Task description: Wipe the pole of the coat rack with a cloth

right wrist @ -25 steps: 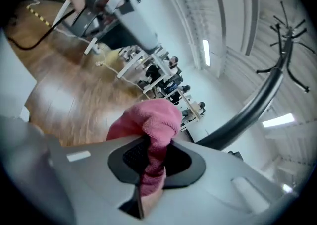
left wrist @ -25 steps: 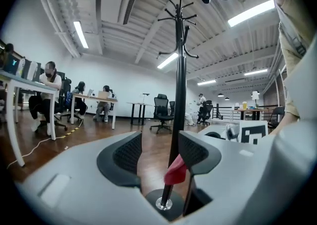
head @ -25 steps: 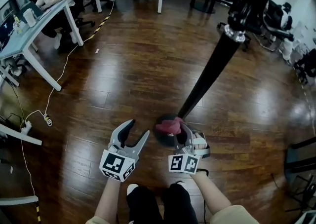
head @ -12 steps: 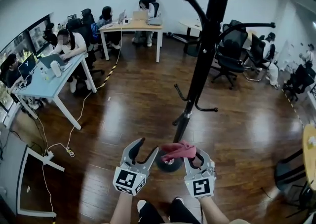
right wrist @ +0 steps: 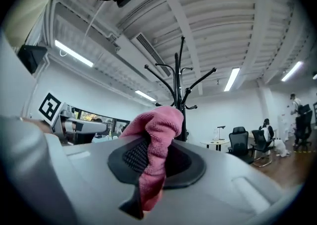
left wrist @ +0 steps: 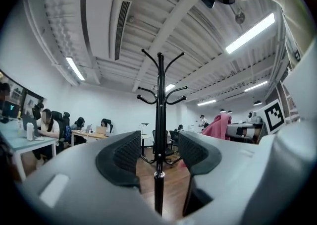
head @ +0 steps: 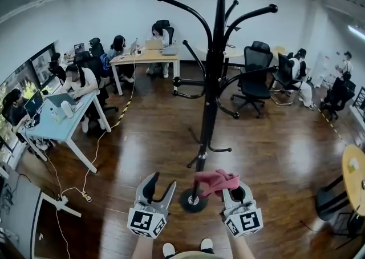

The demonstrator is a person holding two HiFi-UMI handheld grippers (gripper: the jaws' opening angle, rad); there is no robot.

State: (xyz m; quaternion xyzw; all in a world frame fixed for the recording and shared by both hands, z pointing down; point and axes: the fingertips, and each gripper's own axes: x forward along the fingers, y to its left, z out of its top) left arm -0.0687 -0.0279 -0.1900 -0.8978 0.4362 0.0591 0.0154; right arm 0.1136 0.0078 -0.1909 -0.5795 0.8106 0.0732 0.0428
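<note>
Coat rack pole [head: 208, 109] stands upright on the wood floor [head: 274, 149], its round base [head: 193, 201] between the two grippers. Right gripper [head: 223, 188] has its jaws clamped on a pink cloth [head: 215, 179] just beside the pole's foot. Left gripper [head: 161, 186] gapes wide and empty, with the pole beyond its gap.
</note>
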